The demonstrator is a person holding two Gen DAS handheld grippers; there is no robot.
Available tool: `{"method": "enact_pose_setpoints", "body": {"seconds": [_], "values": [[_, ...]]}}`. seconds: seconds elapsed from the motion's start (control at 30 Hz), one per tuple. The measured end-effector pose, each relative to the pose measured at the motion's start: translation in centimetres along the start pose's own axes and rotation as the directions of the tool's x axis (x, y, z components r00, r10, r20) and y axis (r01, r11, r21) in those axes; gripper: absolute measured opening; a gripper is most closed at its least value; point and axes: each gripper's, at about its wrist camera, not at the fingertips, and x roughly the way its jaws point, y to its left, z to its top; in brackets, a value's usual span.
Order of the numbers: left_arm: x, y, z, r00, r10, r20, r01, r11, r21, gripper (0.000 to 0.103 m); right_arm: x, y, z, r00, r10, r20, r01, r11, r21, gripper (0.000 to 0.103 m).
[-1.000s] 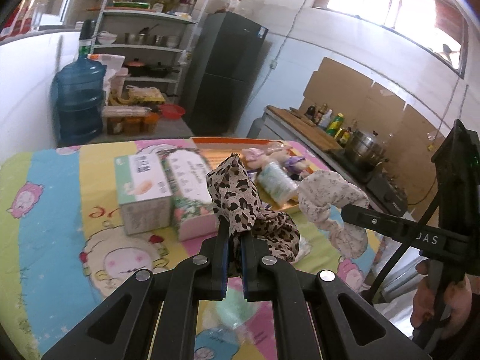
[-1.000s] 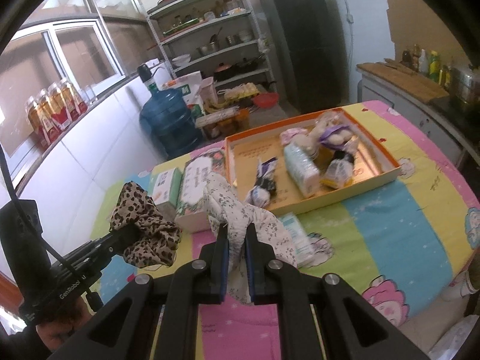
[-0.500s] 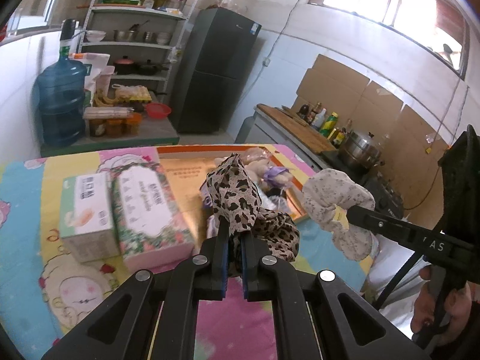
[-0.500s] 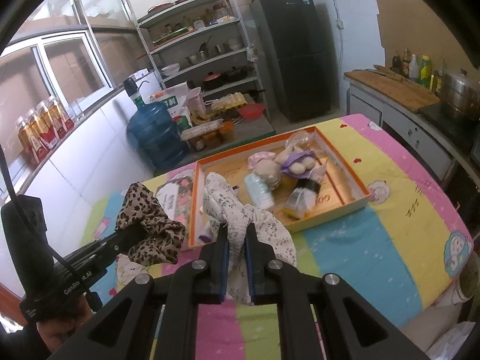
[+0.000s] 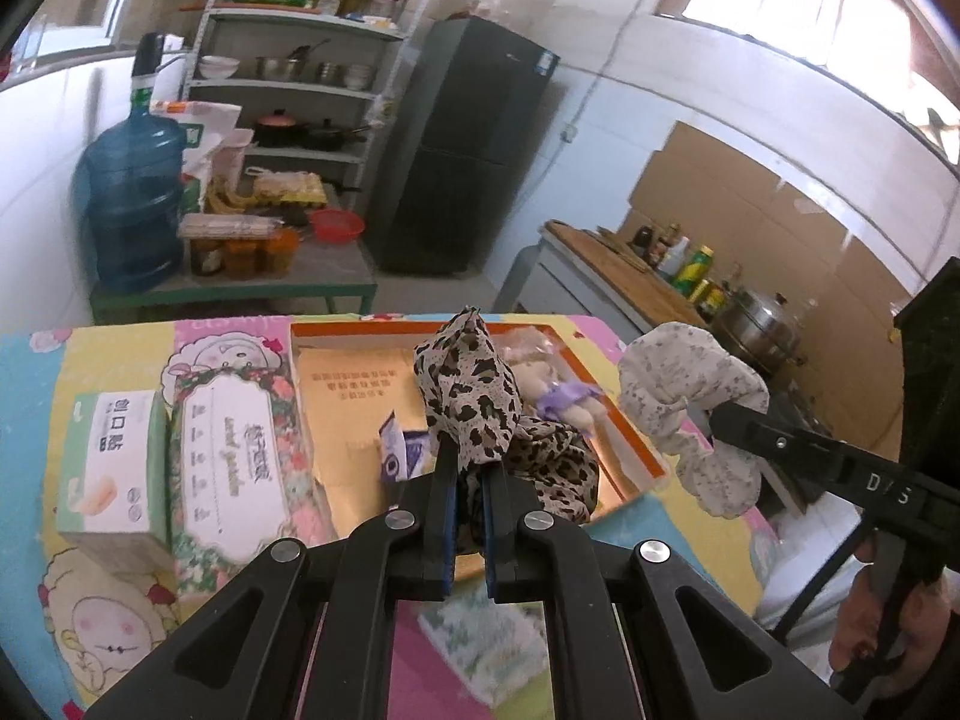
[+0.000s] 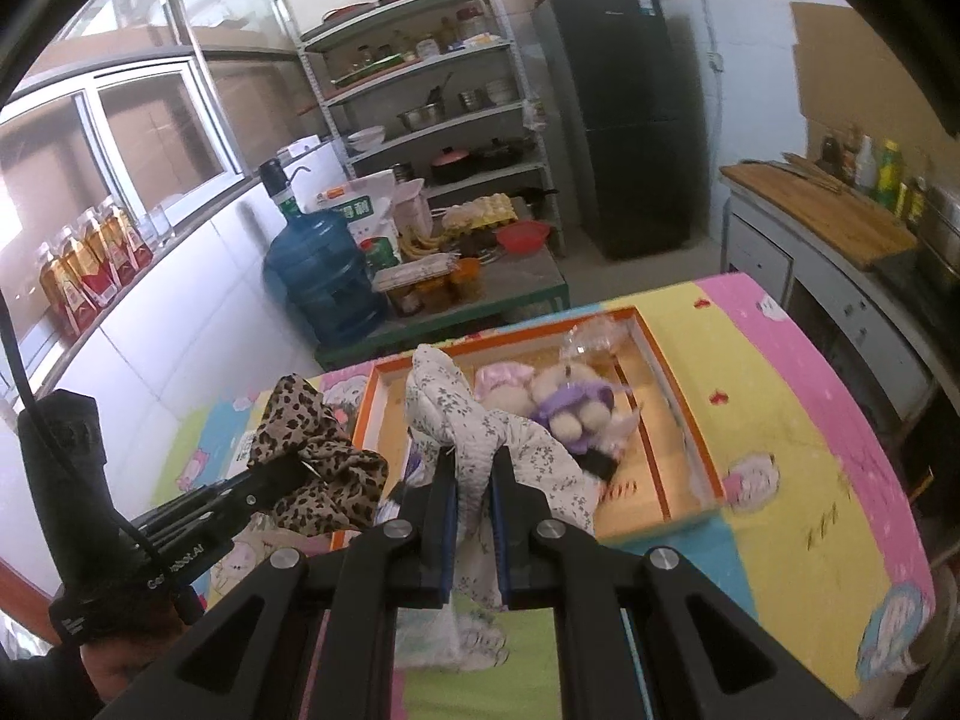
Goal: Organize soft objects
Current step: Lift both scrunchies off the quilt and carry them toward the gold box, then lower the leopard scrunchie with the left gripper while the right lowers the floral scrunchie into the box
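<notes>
My left gripper is shut on a leopard-print scrunchie, held up over the near part of an orange-rimmed shallow box. My right gripper is shut on a white floral scrunchie, also above that box. Each view shows the other gripper: the white scrunchie hangs at the right, the leopard scrunchie at the left. In the box lie a small plush doll in purple, a pink soft item and a small purple-and-white packet.
Two tissue packs lie on the colourful cartoon tablecloth left of the box. A pale cloth item lies under my fingers. Beyond the table stand a blue water jug, shelves, a dark fridge and a counter.
Both grippers have travelled together across the table from the tissue packs' side to above the orange box, still holding their scrunchies. The box and its doll now sit right ahead.
</notes>
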Motion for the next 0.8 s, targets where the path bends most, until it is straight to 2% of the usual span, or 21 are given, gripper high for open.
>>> {"method": "enact_pose_setpoints", "body": {"seconds": [0.43,0.8], "values": [[4.8,-0.1,2.1,0.992,0.128,0.005,-0.127,0.989,-0.077,0.006,6.2,-2.1,5.2,0.992,0.121,-0.039,-0.125,0.987,-0.104,0.01],[8.8,0.7,4.2,0.978,0.207,-0.013,-0.206,0.967,-0.147,0.006,11.3,-2.9,7.2,0.981,0.173,-0.087,-0.184,0.971,-0.153,0.01]]}}
